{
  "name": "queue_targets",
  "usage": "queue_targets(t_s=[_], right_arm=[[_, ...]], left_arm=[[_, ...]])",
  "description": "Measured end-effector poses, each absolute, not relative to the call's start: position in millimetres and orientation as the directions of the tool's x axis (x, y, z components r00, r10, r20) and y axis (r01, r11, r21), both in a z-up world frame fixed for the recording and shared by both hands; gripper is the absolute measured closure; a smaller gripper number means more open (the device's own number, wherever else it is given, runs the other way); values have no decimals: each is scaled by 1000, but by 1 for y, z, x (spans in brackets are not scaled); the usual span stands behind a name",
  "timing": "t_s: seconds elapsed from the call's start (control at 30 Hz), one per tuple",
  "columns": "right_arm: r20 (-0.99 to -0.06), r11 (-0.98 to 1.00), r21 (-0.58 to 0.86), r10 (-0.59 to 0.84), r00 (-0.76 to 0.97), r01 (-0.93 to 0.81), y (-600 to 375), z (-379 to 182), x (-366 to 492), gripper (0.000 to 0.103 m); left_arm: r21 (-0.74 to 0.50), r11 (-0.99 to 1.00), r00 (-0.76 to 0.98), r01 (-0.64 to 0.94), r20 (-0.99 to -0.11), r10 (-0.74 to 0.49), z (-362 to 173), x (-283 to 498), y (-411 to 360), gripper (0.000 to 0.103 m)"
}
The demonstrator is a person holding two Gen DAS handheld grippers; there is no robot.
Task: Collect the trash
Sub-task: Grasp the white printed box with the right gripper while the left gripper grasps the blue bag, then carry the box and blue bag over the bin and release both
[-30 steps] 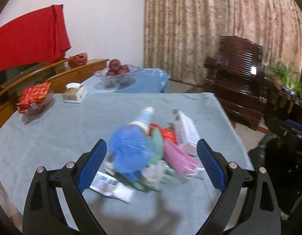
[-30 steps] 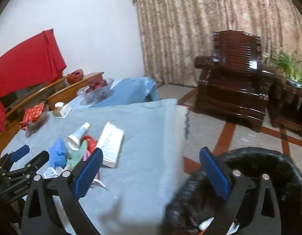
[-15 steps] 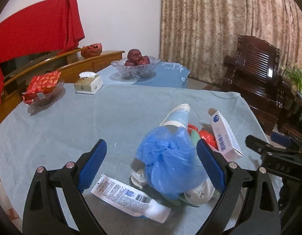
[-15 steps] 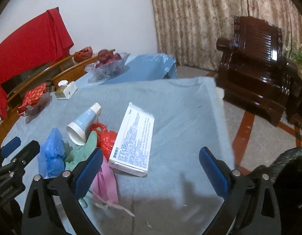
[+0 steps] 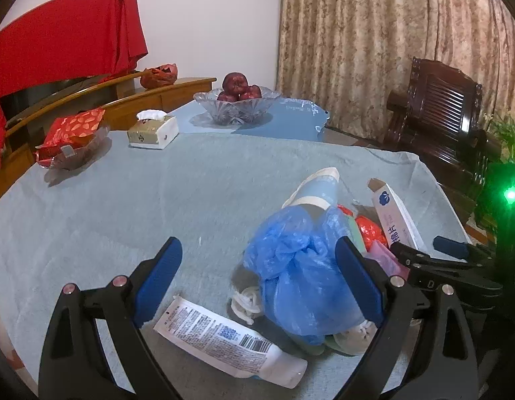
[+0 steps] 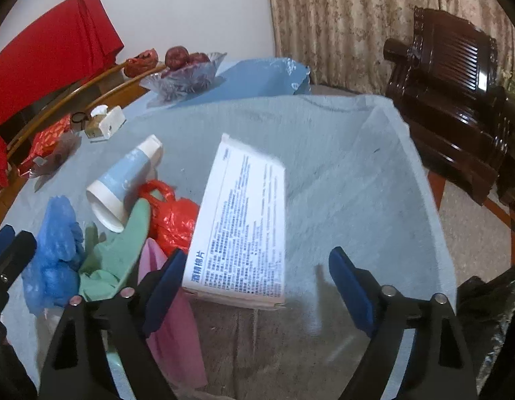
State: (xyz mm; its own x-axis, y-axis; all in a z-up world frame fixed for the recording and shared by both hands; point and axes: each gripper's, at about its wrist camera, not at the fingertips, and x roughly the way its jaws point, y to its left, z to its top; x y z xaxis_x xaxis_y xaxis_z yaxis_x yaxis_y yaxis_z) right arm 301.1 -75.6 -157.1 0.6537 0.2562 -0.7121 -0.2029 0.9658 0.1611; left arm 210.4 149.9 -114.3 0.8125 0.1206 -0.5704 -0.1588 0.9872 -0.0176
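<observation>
We had not picked up any trash yet: on the table [image 5: 130, 193] the white box [image 6: 244, 220], blue bag [image 5: 297, 266] and tube [image 5: 224, 340] all lay in a pile, with our left tongs [image 5: 257, 280] and right tongs [image 6: 254, 283] both wide apart and empty.

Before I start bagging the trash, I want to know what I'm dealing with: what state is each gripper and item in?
left gripper: jaws open, empty
right gripper: jaws open, empty
blue plastic bag: crumpled
white tube: lying flat, capped
white box: lying flat
paper cup: tipped on its side
green glove: limp in the pile
fruit bowl: upright, holding fruit
</observation>
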Motion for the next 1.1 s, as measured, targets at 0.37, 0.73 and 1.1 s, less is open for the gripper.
queue_targets(t_s=[0.37, 0.73, 1.1], right_arm=[[-716, 957, 201, 290, 635, -210, -86, -155, 297, 47], [-688, 969, 129, 242, 685, -212, -112, -133, 267, 47], [-639, 958, 132, 278, 717, -254, -122, -104, 229, 47]], left_arm=[[-45, 990, 808, -135, -583, 84, -120, 216, 144, 13], [-97, 992, 775, -82, -632, 2, -132, 232, 135, 73], [-93, 994, 826, -56, -564, -6, -107, 207, 128, 99]])
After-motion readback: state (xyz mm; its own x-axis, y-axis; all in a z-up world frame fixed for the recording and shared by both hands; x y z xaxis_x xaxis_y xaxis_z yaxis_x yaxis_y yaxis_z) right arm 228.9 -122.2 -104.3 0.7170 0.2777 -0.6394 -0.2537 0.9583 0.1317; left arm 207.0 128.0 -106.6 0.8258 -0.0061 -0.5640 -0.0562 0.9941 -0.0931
